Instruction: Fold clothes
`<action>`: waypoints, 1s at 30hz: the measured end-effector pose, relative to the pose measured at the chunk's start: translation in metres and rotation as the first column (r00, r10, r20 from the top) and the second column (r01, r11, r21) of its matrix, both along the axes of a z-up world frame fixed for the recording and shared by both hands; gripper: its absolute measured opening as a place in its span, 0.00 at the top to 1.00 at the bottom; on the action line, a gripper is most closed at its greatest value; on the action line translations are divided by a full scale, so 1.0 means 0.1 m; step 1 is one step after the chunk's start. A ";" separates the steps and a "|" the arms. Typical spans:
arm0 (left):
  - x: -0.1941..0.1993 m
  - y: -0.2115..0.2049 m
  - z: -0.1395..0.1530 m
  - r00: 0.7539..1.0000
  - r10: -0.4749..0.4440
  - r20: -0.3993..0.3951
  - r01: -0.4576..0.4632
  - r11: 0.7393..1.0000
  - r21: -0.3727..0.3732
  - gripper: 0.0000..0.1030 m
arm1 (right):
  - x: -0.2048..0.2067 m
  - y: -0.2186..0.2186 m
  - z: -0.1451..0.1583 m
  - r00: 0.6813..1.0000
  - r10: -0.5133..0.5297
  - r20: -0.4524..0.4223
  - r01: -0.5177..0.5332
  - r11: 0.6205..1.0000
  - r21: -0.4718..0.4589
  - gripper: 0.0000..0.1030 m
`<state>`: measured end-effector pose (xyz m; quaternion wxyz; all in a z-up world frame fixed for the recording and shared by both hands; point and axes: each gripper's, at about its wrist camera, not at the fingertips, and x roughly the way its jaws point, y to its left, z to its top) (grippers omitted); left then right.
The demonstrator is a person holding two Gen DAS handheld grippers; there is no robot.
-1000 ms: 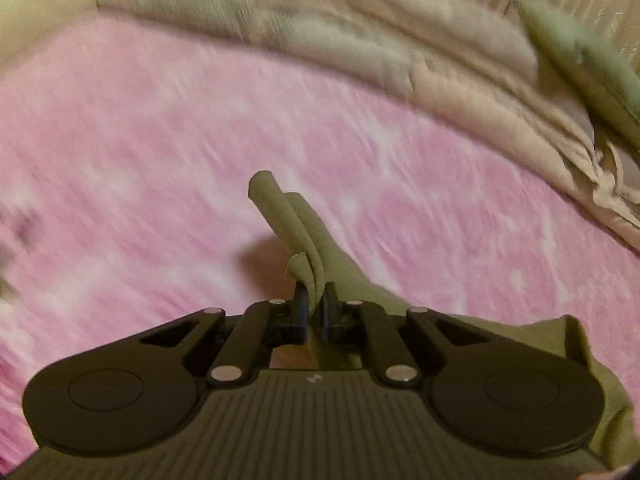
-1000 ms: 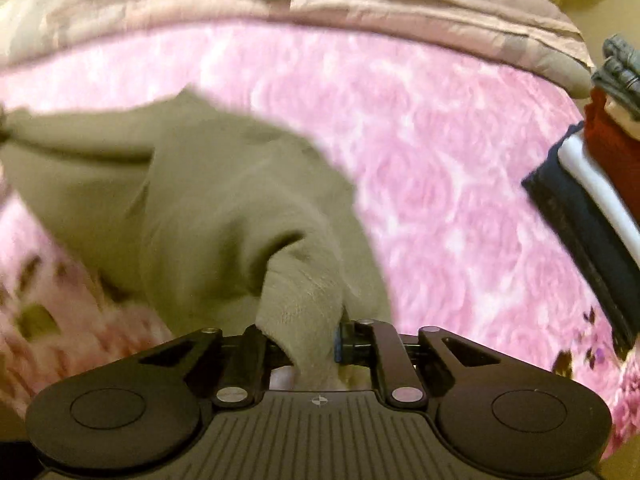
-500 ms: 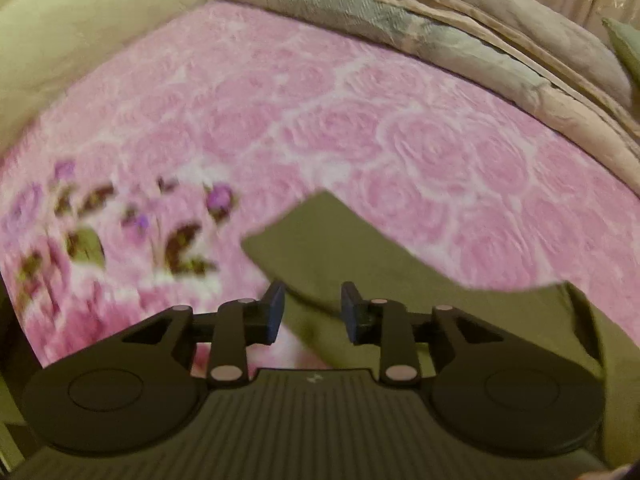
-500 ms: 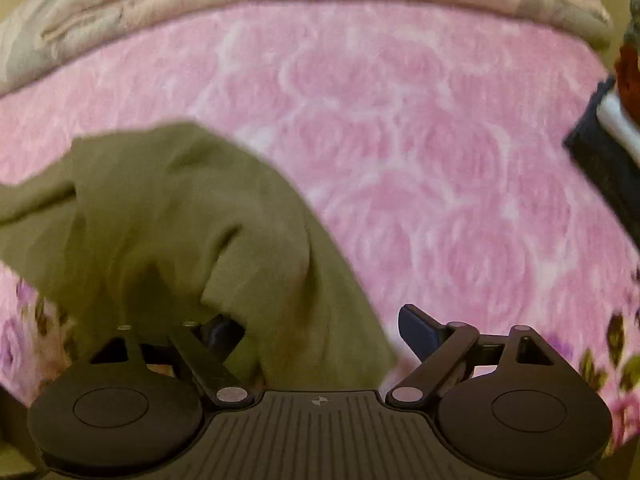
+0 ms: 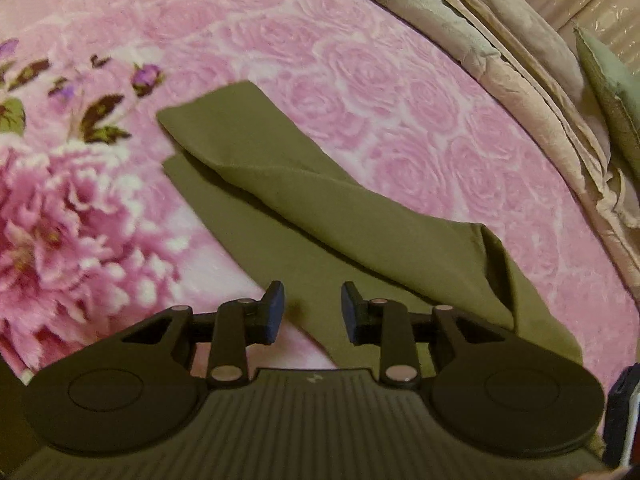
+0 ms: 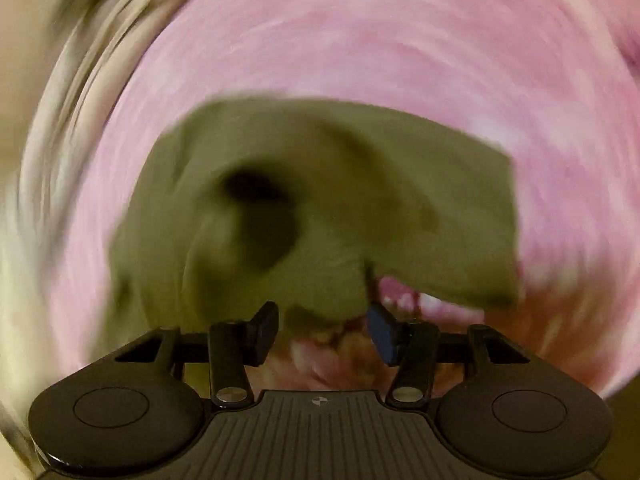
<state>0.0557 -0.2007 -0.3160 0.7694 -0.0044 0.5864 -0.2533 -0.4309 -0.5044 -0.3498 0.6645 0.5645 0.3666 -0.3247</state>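
Observation:
An olive-green garment [image 5: 304, 208] lies on the pink rose-pattern blanket [image 5: 360, 80], one part folded diagonally over another. My left gripper [image 5: 312, 312] is open and empty, just above the garment's near edge. In the right wrist view, which is heavily motion-blurred, the same garment [image 6: 320, 208] lies bunched in front of my right gripper [image 6: 324, 328], which is open and holds nothing; the cloth's near edge sits just beyond the fingertips.
Beige and grey-green bedding [image 5: 520, 40] is piled along the far right edge of the bed. A large pink flower print [image 5: 48, 232] marks the blanket at left. A dark object [image 5: 624, 408] shows at the lower right edge.
Both grippers were shut on the garment a second ago, then let it go. The garment now lies on the blanket. The right gripper is swinging fast.

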 end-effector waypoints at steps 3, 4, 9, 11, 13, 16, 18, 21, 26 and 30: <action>0.01 -0.01 -0.06 1.000 0.010 -0.021 -0.010 1.000 -0.008 0.75 | -0.09 -0.03 0.00 0.992 -0.108 0.062 0.105 0.993 0.050 0.56; 0.01 -0.02 -0.07 1.000 0.012 -0.027 -0.013 1.000 -0.010 0.75 | -0.12 -0.04 0.00 0.986 -0.145 0.081 0.140 0.988 0.068 0.79; 0.07 -0.09 -0.09 0.998 0.035 -0.057 -0.037 0.998 -0.040 0.71 | -0.27 -0.08 -0.01 0.930 -0.327 0.167 0.300 0.939 0.166 0.91; 0.13 -0.14 -0.09 0.996 0.055 -0.067 -0.059 0.996 -0.065 0.70 | -0.34 -0.10 -0.01 0.897 -0.397 0.195 0.358 0.910 0.209 0.92; 0.20 -0.19 -0.11 0.994 0.081 -0.076 -0.088 0.993 -0.082 0.69 | -0.40 -0.12 -0.01 0.857 -0.467 0.219 0.412 0.875 0.253 0.92; 0.34 -0.23 -0.17 0.986 0.141 -0.095 -0.149 0.984 -0.092 0.69 | -0.35 -0.25 0.14 0.865 -0.445 0.231 0.407 0.893 0.192 0.92; 0.47 -0.21 -0.22 0.972 0.204 -0.114 -0.215 0.972 -0.098 0.69 | -0.32 -0.33 0.24 0.872 -0.428 0.237 0.403 0.903 0.150 0.92; 0.66 -0.17 -0.28 0.948 0.286 -0.137 -0.300 0.949 -0.093 0.68 | -0.27 -0.47 0.40 0.882 -0.403 0.246 0.394 0.915 0.086 0.92; 0.95 -0.15 -0.45 0.921 0.358 -0.154 -0.368 0.929 -0.039 0.61 | -0.17 -0.71 0.61 0.895 -0.367 0.253 0.382 0.924 -0.009 0.92; 1.06 -0.26 -0.51 0.935 0.321 -0.152 -0.325 0.946 0.001 1.00 | -0.06 -0.97 0.63 0.898 -0.359 0.254 0.380 0.924 -0.040 0.92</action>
